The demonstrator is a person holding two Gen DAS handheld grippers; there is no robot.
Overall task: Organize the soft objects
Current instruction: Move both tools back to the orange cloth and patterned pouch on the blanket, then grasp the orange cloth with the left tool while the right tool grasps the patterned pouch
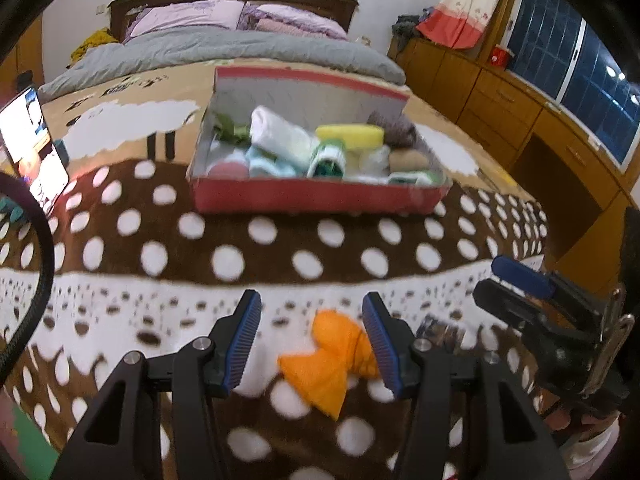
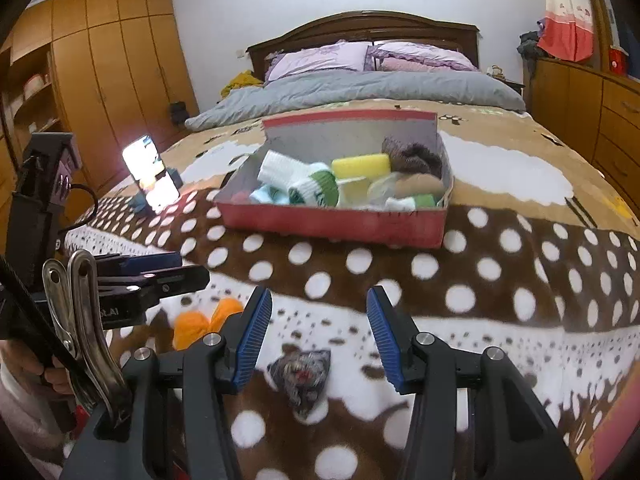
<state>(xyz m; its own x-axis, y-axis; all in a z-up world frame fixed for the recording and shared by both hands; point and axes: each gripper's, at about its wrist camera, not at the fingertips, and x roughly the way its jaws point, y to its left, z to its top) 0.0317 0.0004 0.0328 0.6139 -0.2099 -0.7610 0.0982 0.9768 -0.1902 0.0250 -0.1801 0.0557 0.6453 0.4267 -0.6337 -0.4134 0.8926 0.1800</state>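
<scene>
In the left wrist view, the left gripper (image 1: 312,344) hung over the near edge of the polka-dot blanket (image 1: 280,240), its blue pads spread apart with nothing pinched. An orange cloth (image 1: 332,364) lay on the blanket between the fingers, close against the right-hand pad, though whether it touched could not be told. Taking the red box (image 1: 316,196) as landmark: it sat open on the blanket beyond the gripper, well apart from it, and held a white rolled towel (image 1: 280,128), a yellow sponge (image 1: 350,136), a brown knitted piece (image 1: 396,128) and other soft items packed together. A lit phone (image 1: 32,140) stood to the left of the box. The right gripper (image 1: 520,292) showed at the right edge, nearer than the box.

In the right wrist view, the right gripper (image 2: 318,340) also stood spread, gripping nothing. A small grey furry item (image 2: 302,376) lay on the blanket between its fingers, touching neither pad, on the near side of the red box (image 2: 336,224) and well apart from it. The orange cloth (image 2: 204,320) lay left of that item, just beside the left finger and under the left gripper (image 2: 152,276), which entered from the left. The phone (image 2: 150,168) stood left of the box.
</scene>
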